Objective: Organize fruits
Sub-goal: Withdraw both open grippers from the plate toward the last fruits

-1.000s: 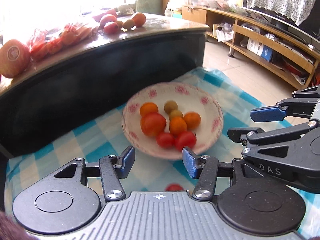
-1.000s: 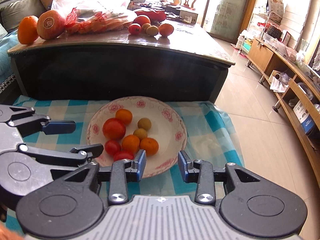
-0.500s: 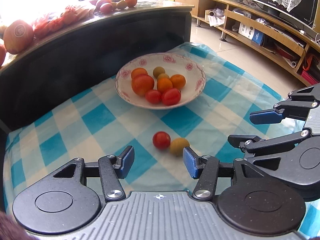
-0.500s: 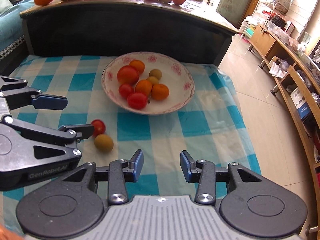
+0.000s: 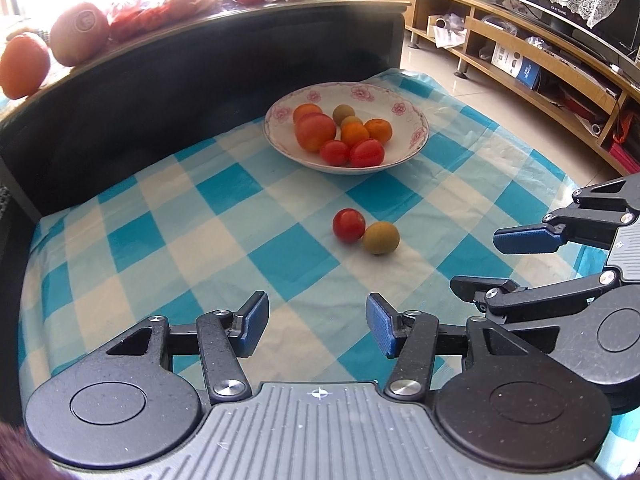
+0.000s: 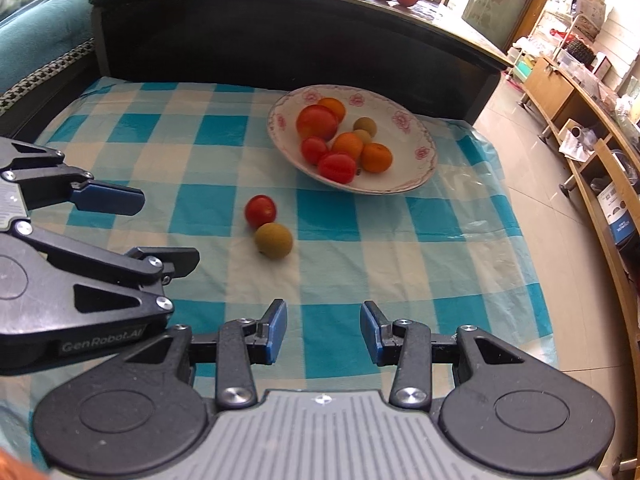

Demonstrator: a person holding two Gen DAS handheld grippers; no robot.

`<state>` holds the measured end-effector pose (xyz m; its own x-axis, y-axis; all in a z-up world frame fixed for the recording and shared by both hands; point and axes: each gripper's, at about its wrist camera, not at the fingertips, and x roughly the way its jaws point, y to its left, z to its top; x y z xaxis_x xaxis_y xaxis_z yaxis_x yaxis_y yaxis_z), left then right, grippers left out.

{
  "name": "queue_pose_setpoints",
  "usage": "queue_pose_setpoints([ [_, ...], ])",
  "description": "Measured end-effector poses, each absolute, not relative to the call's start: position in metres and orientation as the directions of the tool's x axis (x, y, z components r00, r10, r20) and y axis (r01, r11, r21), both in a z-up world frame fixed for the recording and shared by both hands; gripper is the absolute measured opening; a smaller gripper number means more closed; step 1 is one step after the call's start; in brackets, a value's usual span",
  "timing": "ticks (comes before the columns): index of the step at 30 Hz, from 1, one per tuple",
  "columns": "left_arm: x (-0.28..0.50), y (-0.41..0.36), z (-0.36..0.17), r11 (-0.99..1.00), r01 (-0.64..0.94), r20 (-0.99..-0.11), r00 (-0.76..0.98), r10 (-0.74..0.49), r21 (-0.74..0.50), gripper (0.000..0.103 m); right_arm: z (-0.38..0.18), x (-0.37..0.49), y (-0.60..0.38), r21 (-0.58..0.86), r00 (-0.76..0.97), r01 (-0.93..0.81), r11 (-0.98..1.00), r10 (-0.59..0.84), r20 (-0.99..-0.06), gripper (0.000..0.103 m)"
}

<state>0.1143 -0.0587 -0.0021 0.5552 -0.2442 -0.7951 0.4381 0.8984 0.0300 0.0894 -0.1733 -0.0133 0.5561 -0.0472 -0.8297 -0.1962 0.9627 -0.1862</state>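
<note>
Looking along both tools, we see a blue and white checked cloth [image 5: 224, 216] spread over a low surface, creased in places and hanging slightly past the edge toward a pale tiled floor [image 6: 532, 168]. Behind the cloth rises a dark table [image 5: 208, 64] whose top carries an orange [image 5: 24, 64], a larger round fruit [image 5: 80, 32], bags of red produce and a few more small fruits at the far end. Along the right wall runs a long wooden shelf unit [image 5: 540, 60] with boxes and papers on it.

On the cloth sits a white bowl [image 5: 404, 108] with pink flowers on its rim, holding small oranges, tomatoes and two greenish-brown fruits. Nearer to us, well apart from the bowl, a red tomato [image 5: 349, 225] and a brown round fruit [image 5: 381, 238] lie touching each other on the cloth.

Our left gripper [image 5: 318, 326] is released, its blue pads spread wide with nothing between them. Our right gripper [image 6: 323, 330] is likewise released and empty, just beside the left one.
</note>
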Motion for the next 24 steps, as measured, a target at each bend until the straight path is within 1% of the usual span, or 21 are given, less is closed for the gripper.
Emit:
queue_pose_setpoints([
  [6,0.113,-0.05,-0.001,0.908,0.418,-0.793,0.562,-0.234,0.028,0.062,-0.015,0.086,-0.162,-0.186,0.556,-0.223,0.957,-0.032,-0.831,0.044],
  [9,0.116,-0.047,0.0,0.91,0.414,-0.791,0.562,-0.242,0.016,0.064,-0.015,0.086,-0.158,-0.185,0.561,-0.233,0.955,-0.024,-0.827,0.044],
  [17,0.122,-0.045,0.0,0.913,0.408,-0.791,0.56,-0.245,0.006,0.064,-0.009,0.101,-0.181,-0.107,0.584,-0.176,0.979,0.016,-0.812,0.043],
  [20,0.125,-0.042,0.0,0.916,0.401,-0.792,0.557,-0.248,-0.005,0.064,-0.012,0.105,-0.191,-0.06,0.581,-0.179,0.982,0.056,-0.812,0.043],
  [24,0.126,-0.039,0.0,0.917,0.398,-0.794,0.551,-0.256,-0.019,0.064,-0.019,0.108,-0.192,-0.035,0.577,-0.197,0.98,0.087,-0.812,0.043],
])
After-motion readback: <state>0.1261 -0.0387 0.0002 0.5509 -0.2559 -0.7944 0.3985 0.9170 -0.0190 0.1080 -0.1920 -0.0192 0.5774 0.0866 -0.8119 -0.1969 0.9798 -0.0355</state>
